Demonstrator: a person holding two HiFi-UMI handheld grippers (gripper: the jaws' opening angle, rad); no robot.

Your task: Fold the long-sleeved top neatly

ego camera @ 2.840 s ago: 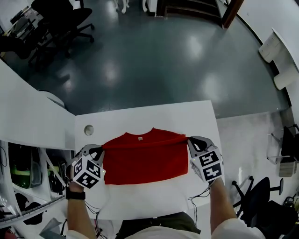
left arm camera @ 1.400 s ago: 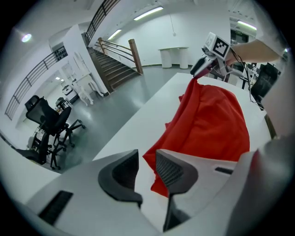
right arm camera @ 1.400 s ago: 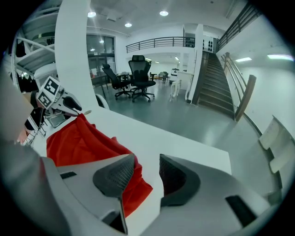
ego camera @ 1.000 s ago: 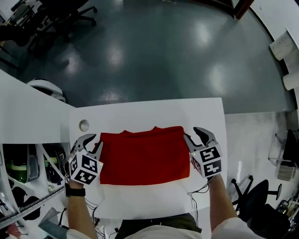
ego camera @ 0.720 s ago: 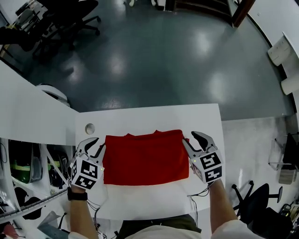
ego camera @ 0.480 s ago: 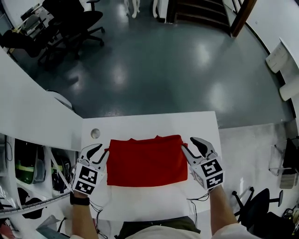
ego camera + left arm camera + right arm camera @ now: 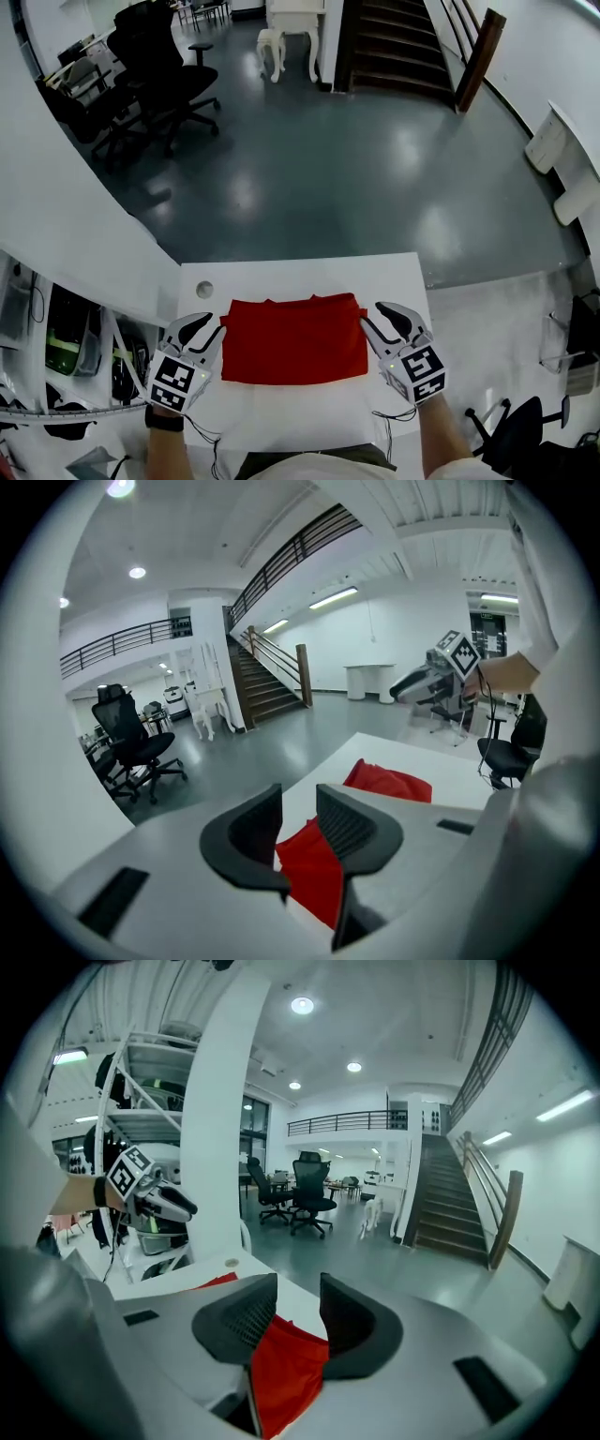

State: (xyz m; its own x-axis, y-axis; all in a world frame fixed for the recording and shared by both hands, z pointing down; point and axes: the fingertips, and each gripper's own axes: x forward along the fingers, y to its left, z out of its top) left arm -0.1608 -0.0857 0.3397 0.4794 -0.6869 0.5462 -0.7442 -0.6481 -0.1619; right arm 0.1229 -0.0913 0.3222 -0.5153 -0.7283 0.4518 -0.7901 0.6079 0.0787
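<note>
Head view: red top (image 7: 295,339) flat; left gripper (image 7: 211,325) parted, right gripper (image 7: 371,313) narrowing, both empty.

In both gripper views, the jaws cover part of the red top (image 7: 306,873) behind them; its sleeves cannot be made out.

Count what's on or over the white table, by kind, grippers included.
Red top: 1
Grippers: 2, the left gripper and the right gripper; the right gripper's jaws have just been closing a little but stand apart, with no cloth pinched
Round disc on the table: 1
Total: 4
</note>
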